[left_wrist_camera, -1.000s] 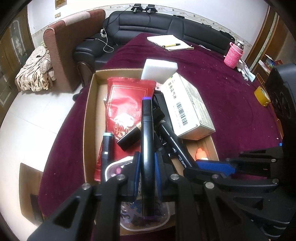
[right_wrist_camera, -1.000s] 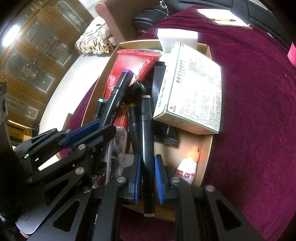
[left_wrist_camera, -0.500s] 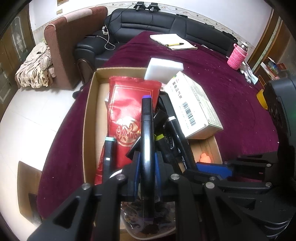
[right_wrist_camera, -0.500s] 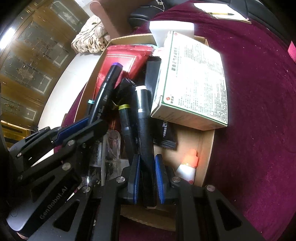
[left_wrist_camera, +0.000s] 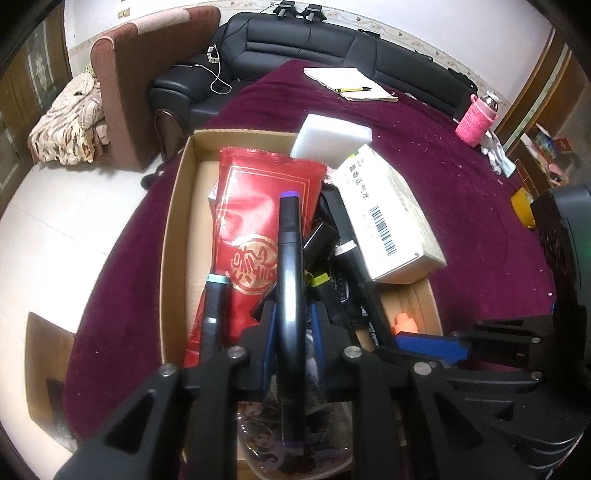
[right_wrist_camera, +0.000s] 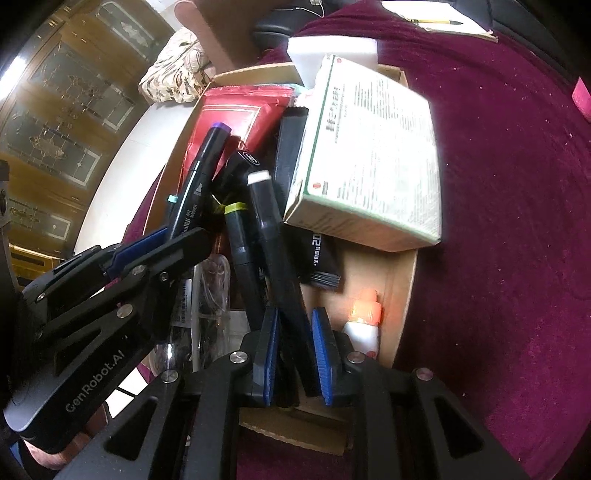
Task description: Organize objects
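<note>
Both markers have sunk into the box as left tongs and right tongs spread, releasing them

I see a table draped in dark maroon cloth. Behind it a black leather sofa runs along a pale wall with a patterned border. At the left stands a brown armchair, a floral blanket beside it, on a white tiled floor. My right view shows a wooden cabinet with ornate glass doors.
</note>
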`<action>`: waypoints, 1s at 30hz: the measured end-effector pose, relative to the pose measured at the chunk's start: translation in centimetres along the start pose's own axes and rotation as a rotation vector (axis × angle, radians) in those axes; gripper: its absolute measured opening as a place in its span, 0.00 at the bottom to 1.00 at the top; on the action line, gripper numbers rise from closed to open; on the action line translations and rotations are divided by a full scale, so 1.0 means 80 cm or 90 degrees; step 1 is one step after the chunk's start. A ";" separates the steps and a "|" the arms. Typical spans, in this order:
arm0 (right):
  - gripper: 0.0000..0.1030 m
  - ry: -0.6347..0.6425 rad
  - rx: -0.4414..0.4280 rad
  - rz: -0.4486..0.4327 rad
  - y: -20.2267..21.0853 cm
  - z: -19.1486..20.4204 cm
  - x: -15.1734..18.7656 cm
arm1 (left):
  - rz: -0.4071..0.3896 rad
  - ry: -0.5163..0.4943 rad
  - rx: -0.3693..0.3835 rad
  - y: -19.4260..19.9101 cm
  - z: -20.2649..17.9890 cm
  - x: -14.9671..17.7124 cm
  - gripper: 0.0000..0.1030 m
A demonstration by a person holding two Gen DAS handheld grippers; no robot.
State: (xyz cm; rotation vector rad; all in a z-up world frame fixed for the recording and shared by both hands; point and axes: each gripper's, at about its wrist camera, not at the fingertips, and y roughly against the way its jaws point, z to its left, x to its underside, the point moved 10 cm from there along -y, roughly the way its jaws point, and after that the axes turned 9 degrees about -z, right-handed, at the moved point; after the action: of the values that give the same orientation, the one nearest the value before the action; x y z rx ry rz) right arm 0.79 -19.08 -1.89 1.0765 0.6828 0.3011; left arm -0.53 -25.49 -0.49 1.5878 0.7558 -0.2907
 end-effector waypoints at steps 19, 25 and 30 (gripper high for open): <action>0.22 -0.024 0.006 -0.032 0.033 -0.007 0.004 | 0.000 0.031 0.017 0.011 -0.003 0.003 0.53; 0.22 -0.035 0.008 -0.041 0.040 -0.013 0.003 | -0.004 0.049 0.008 0.014 0.011 -0.001 0.53; 0.22 -0.039 0.011 -0.048 0.044 -0.021 0.003 | -0.013 0.057 0.001 0.018 0.018 -0.007 0.53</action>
State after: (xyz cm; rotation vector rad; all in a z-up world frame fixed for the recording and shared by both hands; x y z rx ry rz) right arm 0.25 -16.13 0.61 1.0688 0.6705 0.1966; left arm 0.28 -27.02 0.75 1.6042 0.8416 -0.2355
